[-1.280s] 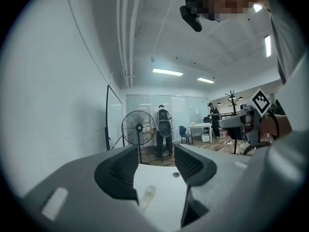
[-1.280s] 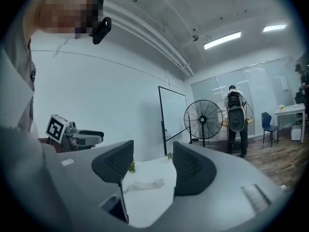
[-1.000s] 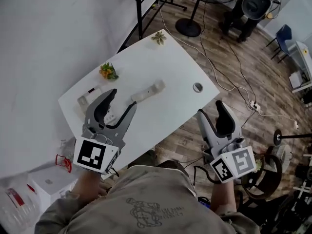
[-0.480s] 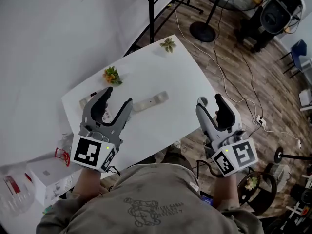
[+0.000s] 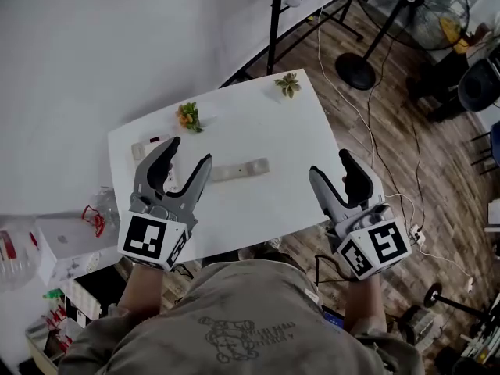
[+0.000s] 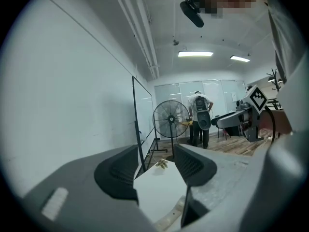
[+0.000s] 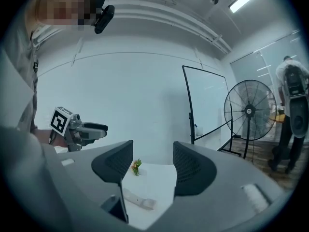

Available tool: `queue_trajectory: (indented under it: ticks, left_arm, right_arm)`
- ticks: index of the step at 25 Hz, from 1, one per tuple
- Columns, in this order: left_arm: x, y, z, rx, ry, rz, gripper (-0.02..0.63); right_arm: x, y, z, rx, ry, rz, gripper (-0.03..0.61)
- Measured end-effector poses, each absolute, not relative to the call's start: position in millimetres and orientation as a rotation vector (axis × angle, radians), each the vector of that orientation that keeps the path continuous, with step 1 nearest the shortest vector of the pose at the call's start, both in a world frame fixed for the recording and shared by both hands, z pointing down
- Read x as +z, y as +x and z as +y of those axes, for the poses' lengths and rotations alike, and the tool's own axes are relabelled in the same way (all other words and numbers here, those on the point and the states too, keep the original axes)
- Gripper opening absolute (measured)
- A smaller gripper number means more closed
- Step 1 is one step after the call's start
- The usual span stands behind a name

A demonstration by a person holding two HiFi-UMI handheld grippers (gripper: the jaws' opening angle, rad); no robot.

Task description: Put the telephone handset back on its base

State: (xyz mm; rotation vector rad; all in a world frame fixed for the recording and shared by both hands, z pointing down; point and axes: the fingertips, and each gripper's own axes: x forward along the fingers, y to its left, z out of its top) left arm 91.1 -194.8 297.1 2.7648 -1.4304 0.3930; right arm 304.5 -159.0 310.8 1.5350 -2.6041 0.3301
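Approach stage: hold grey plastic left gripper (image 5: 188,152) and right gripper (image 5: 330,165) wide open, empty; locate pale oblong handset (image 5: 240,170) lying flat on white rectangular table (image 5: 297,139), apart from white base (image 5: 141,148) just beyond left gripper; next, straddle handset and close.

One white table (image 5: 297,170) and the things around it.
One handset (image 5: 240,170), one base (image 5: 144,148), two plants (orange plant (image 5: 188,116), pale plant (image 5: 288,84)), two grippers (left gripper (image 5: 187,152), right gripper (image 5: 331,165)), one floor fan (image 5: 422,10).
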Motion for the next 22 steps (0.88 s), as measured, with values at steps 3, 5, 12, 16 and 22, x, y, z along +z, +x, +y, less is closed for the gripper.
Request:
queue_trajectory:
  ticks: [3, 5, 12, 16, 22]
  left_arm:
    - [303.7, 90.4, -195.9, 0.423, 2.729, -1.472, 0.235]
    - [307.5, 88.9, -193.7, 0.446, 2.703, -1.488, 0.236]
    - [327.7, 80.7, -190.9, 0.534, 2.671, -1.465, 0.236]
    - [350.3, 81.1, -196.6, 0.608, 2.677, -1.363, 0.236]
    - [407.6, 80.2, -209.4, 0.871, 2.685, -1.184, 0.251]
  right_arm:
    - [314.1, 305.1, -171.8, 0.326, 1.474, -2.623, 0.276]
    - [314.8, 303.0, -179.2, 0.324, 1.436, -2.644, 0.278]
    - [318.0, 292.1, -197.6, 0.34, 1.357, -2.69, 0.278]
    - [329.4, 284.1, -201.1, 0.378, 1.323, -2.689, 0.279]
    - [362.1, 269.9, -204.3, 0.445, 1.292, -2.641, 0.281]
